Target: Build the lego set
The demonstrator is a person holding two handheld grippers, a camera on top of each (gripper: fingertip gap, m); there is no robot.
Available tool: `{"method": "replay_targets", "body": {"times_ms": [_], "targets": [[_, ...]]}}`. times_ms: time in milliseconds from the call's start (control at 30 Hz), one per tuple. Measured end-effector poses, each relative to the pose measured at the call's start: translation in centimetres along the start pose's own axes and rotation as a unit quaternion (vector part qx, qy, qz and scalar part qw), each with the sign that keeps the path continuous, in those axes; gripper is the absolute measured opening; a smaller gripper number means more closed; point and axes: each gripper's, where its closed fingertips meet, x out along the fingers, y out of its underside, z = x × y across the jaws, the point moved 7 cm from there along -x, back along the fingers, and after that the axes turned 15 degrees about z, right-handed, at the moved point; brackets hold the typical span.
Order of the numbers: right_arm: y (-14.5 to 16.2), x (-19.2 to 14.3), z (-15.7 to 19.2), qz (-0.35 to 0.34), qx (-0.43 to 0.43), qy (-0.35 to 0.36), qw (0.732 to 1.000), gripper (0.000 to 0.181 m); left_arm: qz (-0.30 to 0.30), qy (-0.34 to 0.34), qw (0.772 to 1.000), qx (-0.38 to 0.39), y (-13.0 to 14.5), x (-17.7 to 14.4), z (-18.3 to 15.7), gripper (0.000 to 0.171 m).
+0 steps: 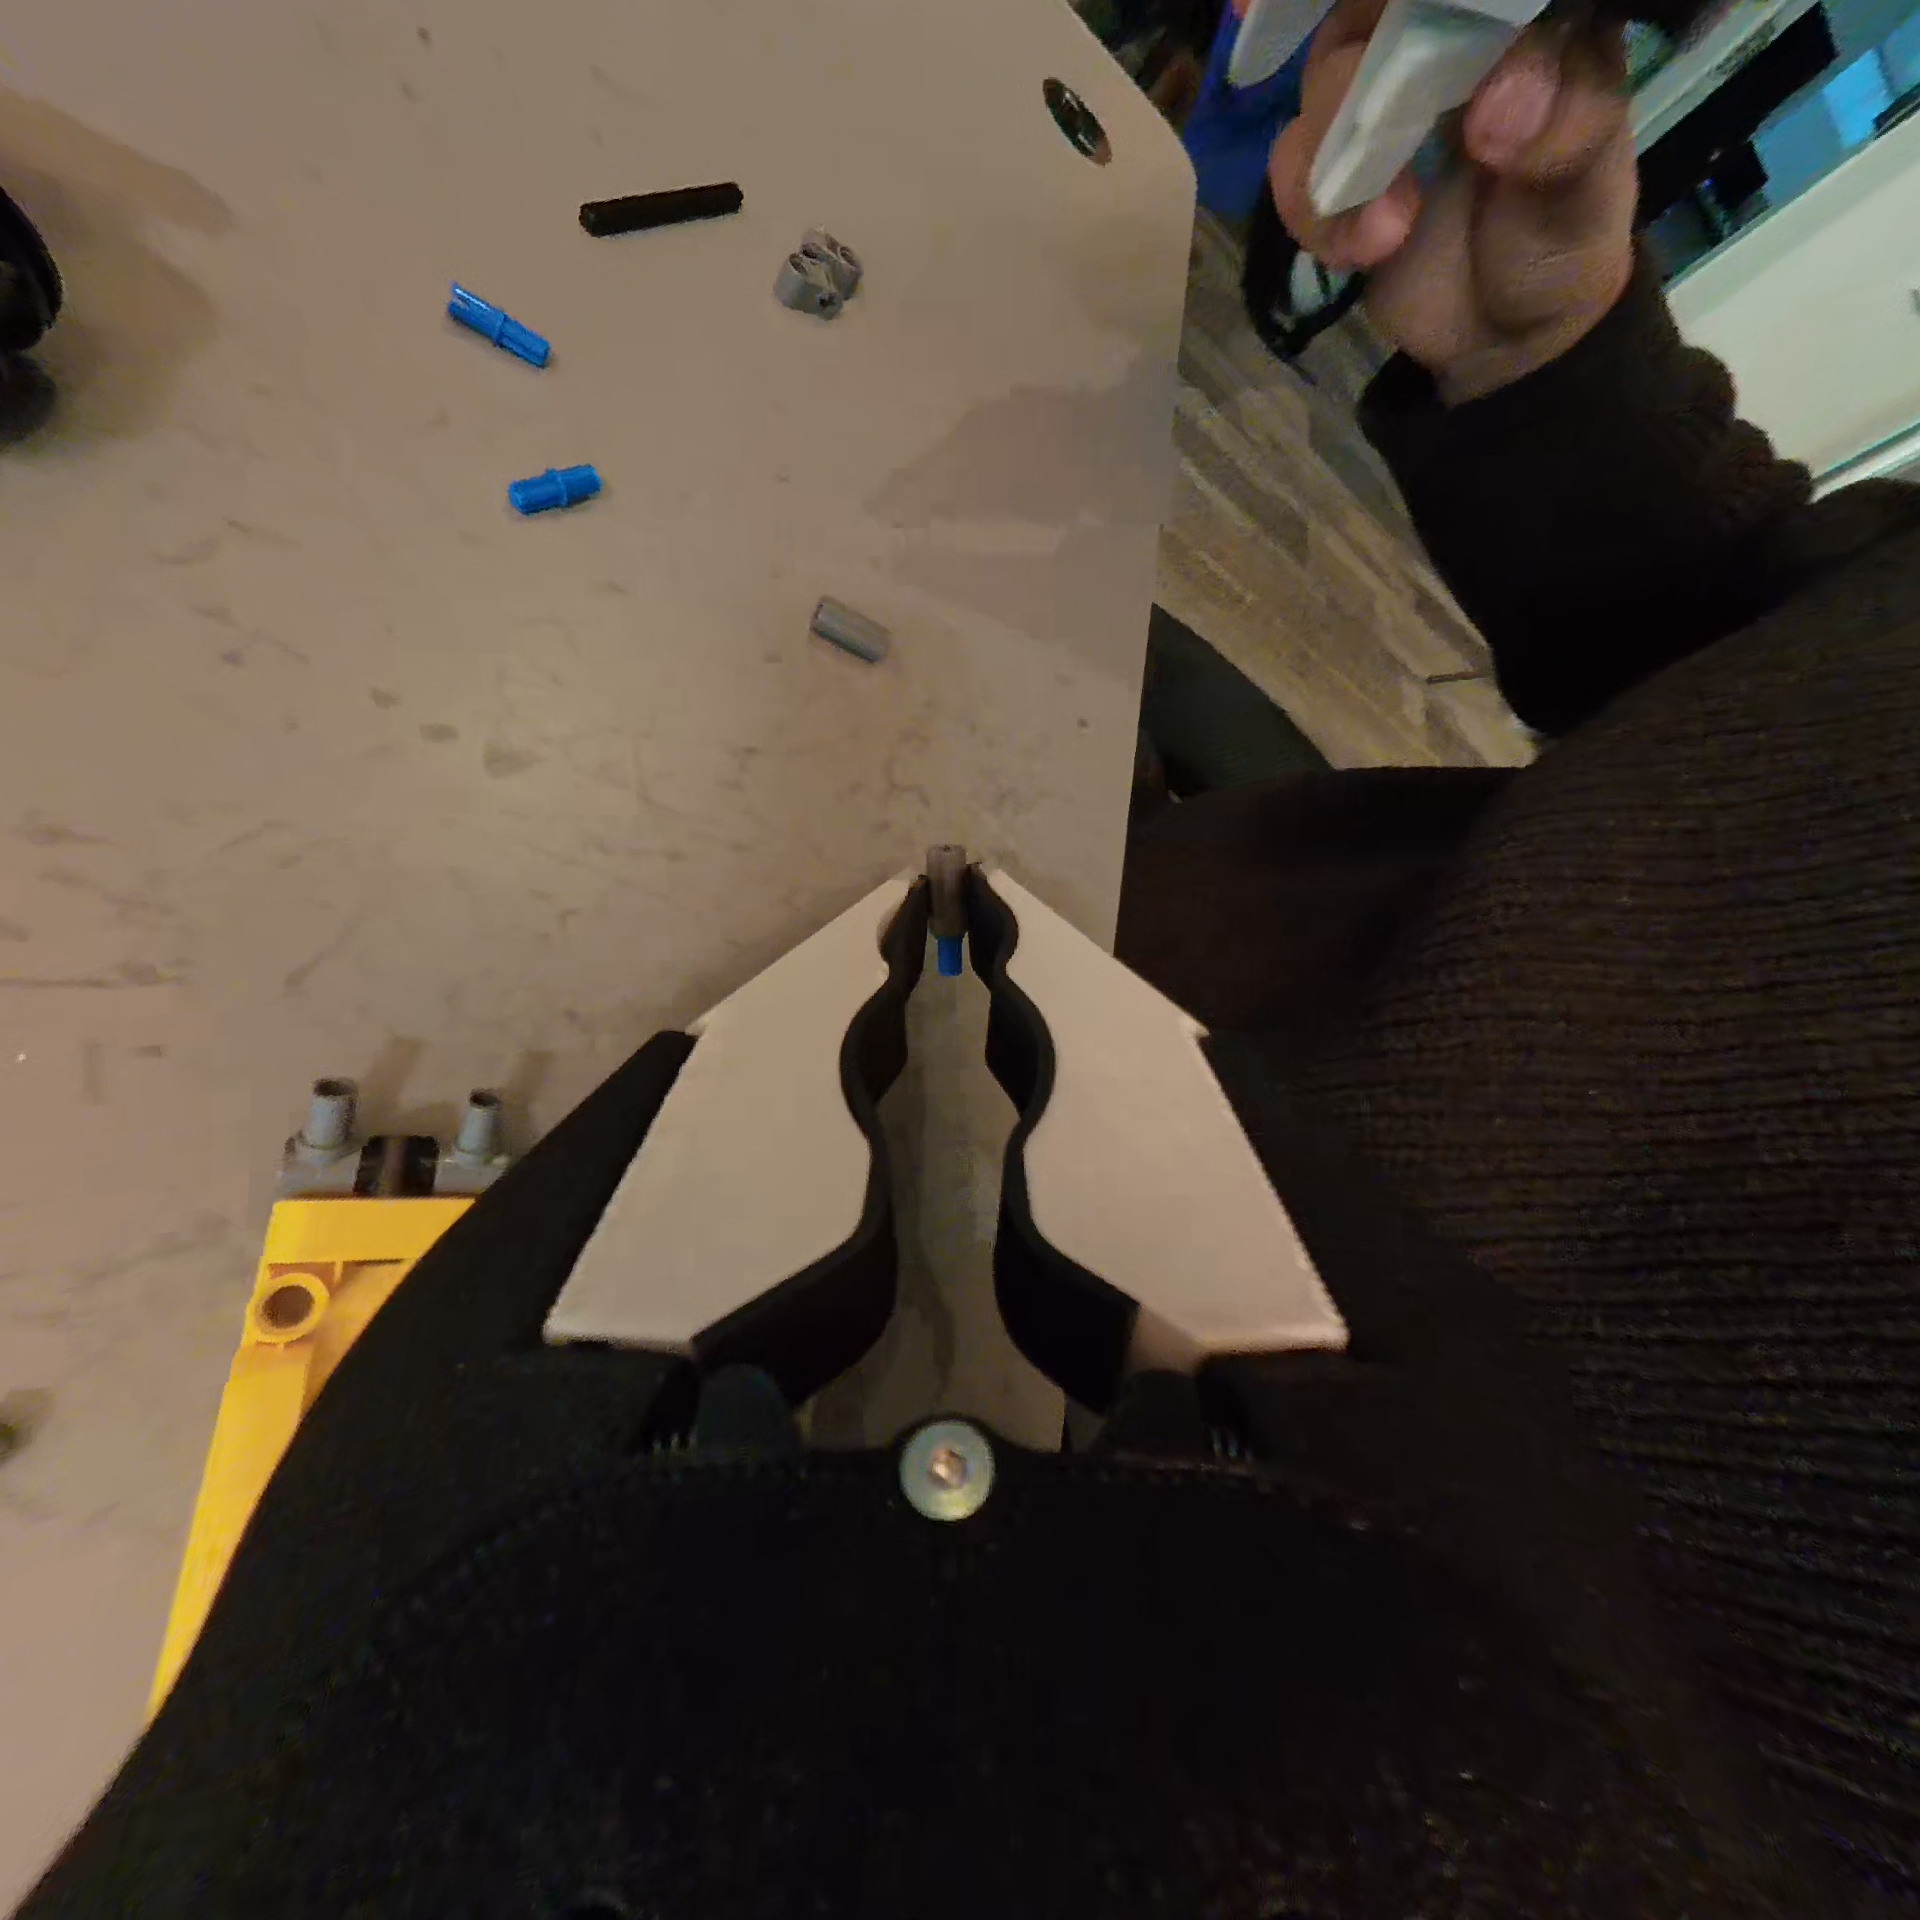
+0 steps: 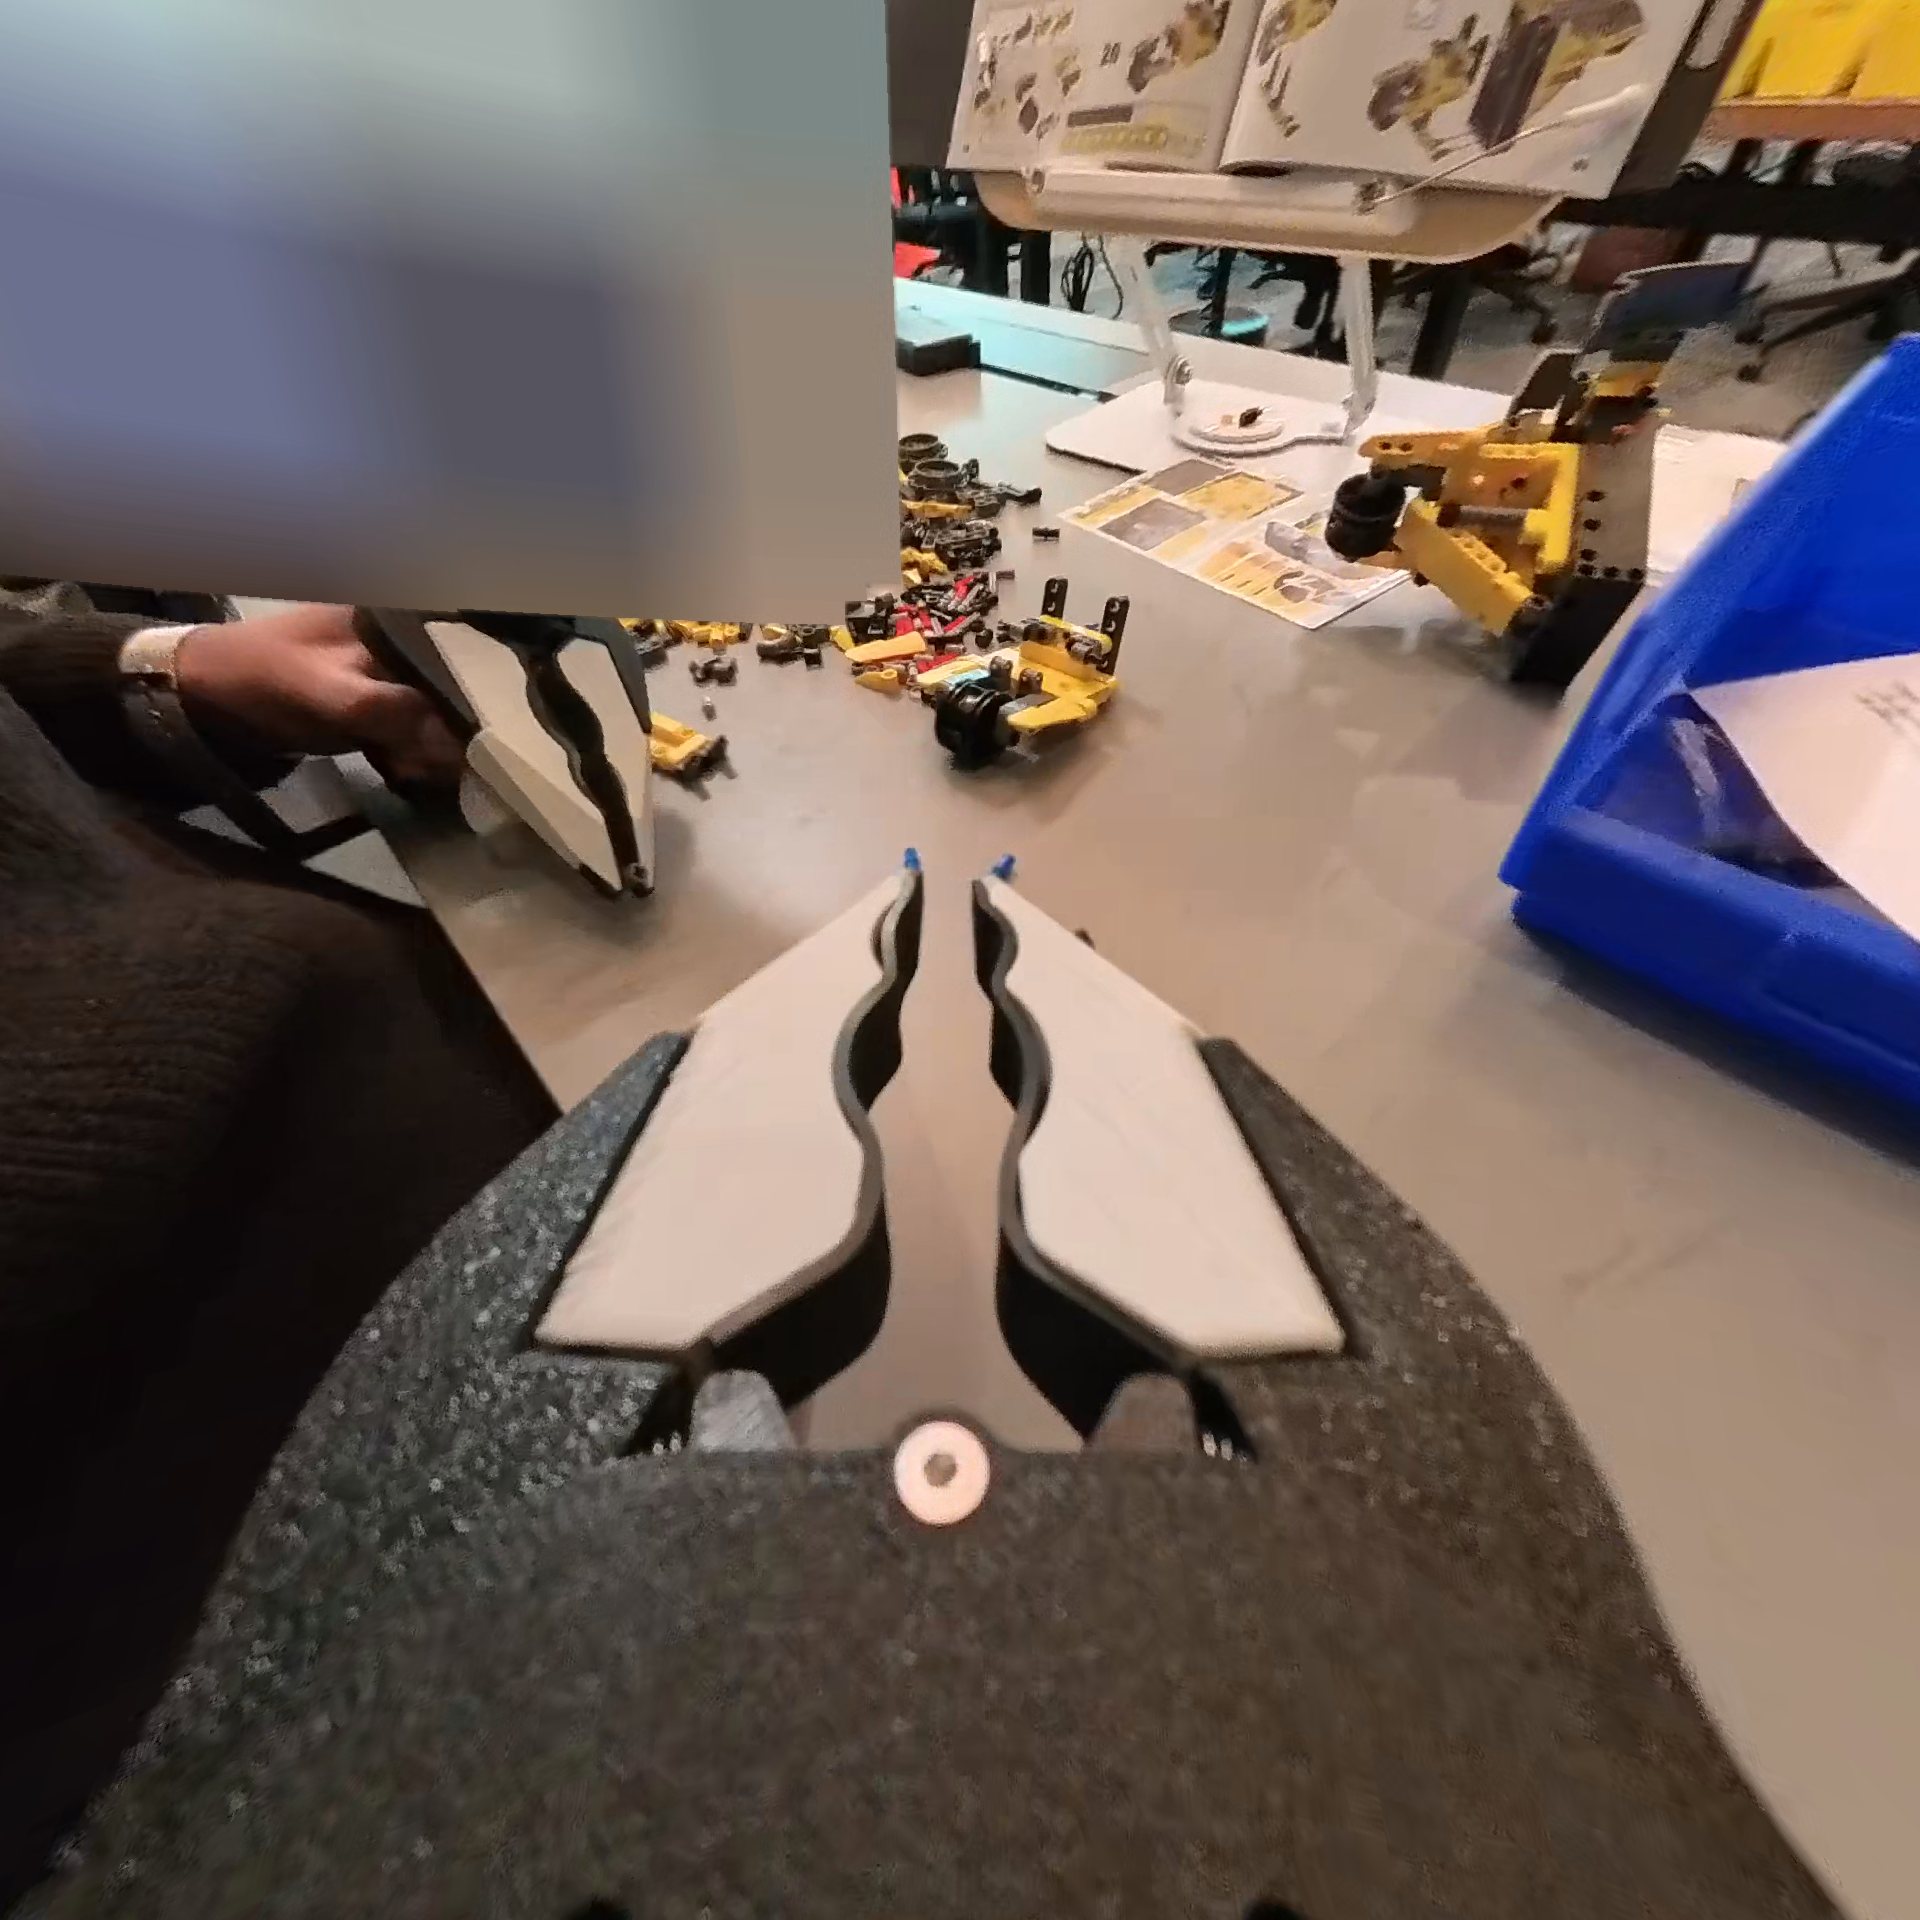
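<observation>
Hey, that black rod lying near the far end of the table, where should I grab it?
Grip the black rod at its middle, from above, fingers closing across its narrow width. It lies flat on the table, long and thin, with bare space either side.

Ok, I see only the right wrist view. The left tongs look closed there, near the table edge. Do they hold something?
Observer: Yes. The left tongs are shut on a small grey pin with a blue end.
Operator: What lies closest ahead of them?
Observer: A short grey sleeve, loose on the table.
Operator: Are there other blue pins?
Observer: Two, apart from each other: a nearer blue pin and a farther blue pin.
</observation>
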Motion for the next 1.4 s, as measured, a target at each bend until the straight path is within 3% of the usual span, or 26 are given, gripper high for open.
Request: {"method": "replay_targets", "body": {"times_ms": [200, 400, 500, 633, 800, 1033, 1233, 1400], "targets": [[3.1, -3.2, 2.0, -0.009, 0.026, 0.026, 0.999, 0.012, -0.021, -0.014, 1.0, 0.014, 0.5, 0.5, -2.6, 0.004], [7.4, -6.0, 6.7, -0.001, 0.039, 0.025, 0.999, 0.01, -0.022, -0.033, 0.999, 0.032, 2.8, 1.7, -7.1, 0.003], [10.9, -5.9, 9.2, 0.076, 0.061, -0.001, 0.995, 0.011, -0.022, -0.046, 0.998, 0.038, 4.3, 2.4, -9.2, 0.003], [16.1, -3.1, 12.3, 0.203, 0.134, -0.058, 0.968, 0.011, -0.043, -0.045, 0.998, 0.029, 5.8, 3.6, -11.3, 0.004], [19.9, -1.9, 14.2, 0.34, 0.138, 0.014, 0.93, 0.023, -0.065, -0.043, 0.997, 0.01, 7.4, 5.2, -13.4, 0.004], [23.0, -2.0, 16.8, 0.384, 0.171, 0.0, 0.907, 0.022, -0.079, -0.037, 0.996, -0.011, 9.1, 7.1, -15.0, 0.004], [23.2, -1.4, 16.5, 0.375, 0.19, -0.006, 0.907, 0.019, -0.082, -0.044, 0.996, -0.007, 9.5, 7.4, -15.8, 0.004], [23.5, -0.7, 16.1, 0.399, 0.177, -0.004, 0.9, 0.004, -0.092, -0.046, 0.995, -0.012, 9.8, 6.6, -15.3, 0.004]]}}
